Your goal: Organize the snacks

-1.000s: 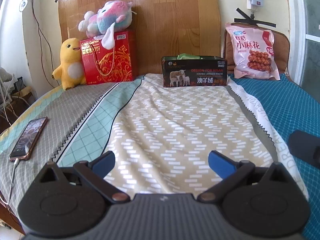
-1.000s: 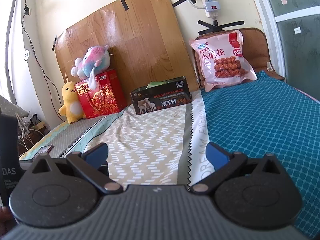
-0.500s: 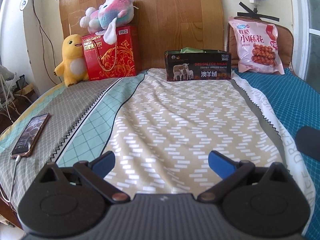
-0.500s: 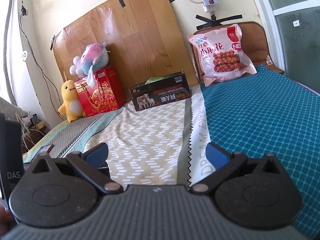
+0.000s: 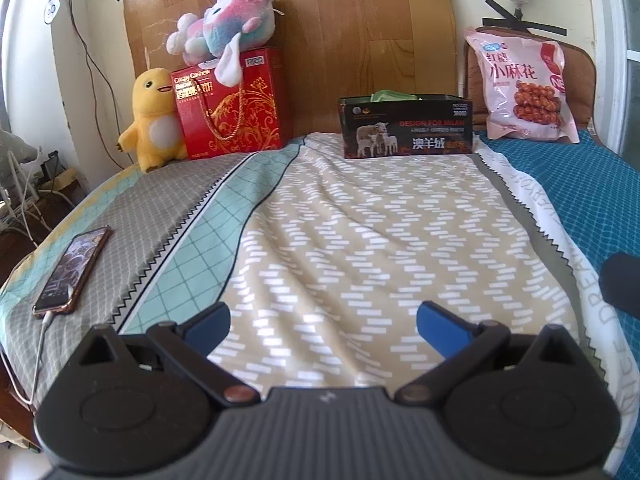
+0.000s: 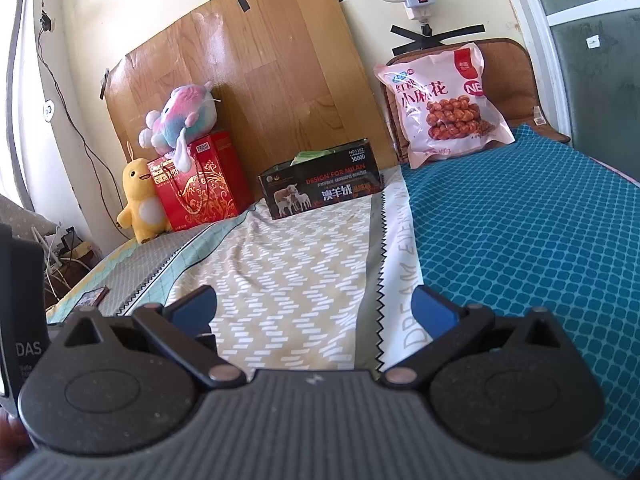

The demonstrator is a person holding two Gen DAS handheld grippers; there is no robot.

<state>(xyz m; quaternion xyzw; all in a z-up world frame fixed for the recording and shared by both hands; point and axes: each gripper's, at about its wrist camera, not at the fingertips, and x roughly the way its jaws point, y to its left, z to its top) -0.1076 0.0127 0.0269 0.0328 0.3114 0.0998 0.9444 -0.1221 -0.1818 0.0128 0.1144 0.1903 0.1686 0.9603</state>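
Note:
A pink snack bag (image 5: pixel 524 88) leans upright against a brown cushion at the bed's far right; it also shows in the right wrist view (image 6: pixel 440 104). A black open-top box (image 5: pixel 406 126) with a green packet inside stands at the far middle, also in the right wrist view (image 6: pixel 320 186). A red cashew gift box (image 5: pixel 230 106) stands at the far left, also in the right wrist view (image 6: pixel 198 184). My left gripper (image 5: pixel 322 320) is open and empty above the near bedspread. My right gripper (image 6: pixel 314 306) is open and empty, well short of the snacks.
A yellow plush (image 5: pixel 154 120) sits beside the red box and a pink-blue plush (image 5: pixel 224 26) lies on top of it. A phone (image 5: pixel 72 270) on a cable lies at the bed's near left edge. A wooden board (image 5: pixel 360 40) backs the bed. Cables hang at the left.
Both views have tilted and shifted slightly; the far objects sit a little differently in frame. Both grippers stay open and empty.

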